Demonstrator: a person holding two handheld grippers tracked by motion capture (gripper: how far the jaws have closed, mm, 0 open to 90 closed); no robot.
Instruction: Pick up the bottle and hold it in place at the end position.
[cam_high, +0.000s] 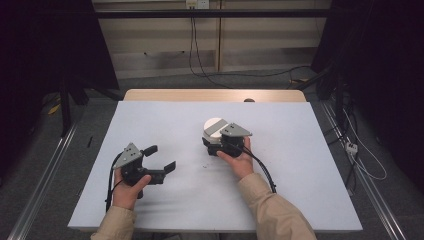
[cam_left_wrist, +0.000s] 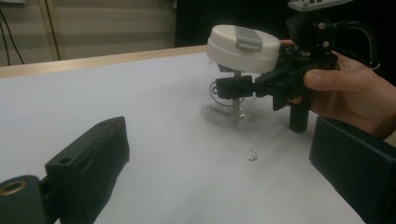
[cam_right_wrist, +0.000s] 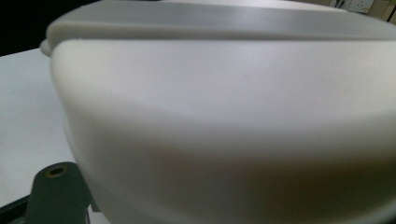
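White sheeting covers the table (cam_high: 150, 200), with a wooden edge at the far side and dark curtains around. Near its middle stands a clear plastic jar (cam_left_wrist: 224, 105) with a wide off-white lid (cam_left_wrist: 243, 46) bearing a grey flip tab. The right gripper (cam_high: 214, 144) is clamped on the transparent wall just below the lid, its jaws drawn in narrow. The left gripper (cam_high: 160, 157) hangs wide and empty, well apart to the left. The jar looks light, thin-walled and smooth, likely slippery and liable to flex; the stiff lid rim seems the firmer place for the free claw to grasp.
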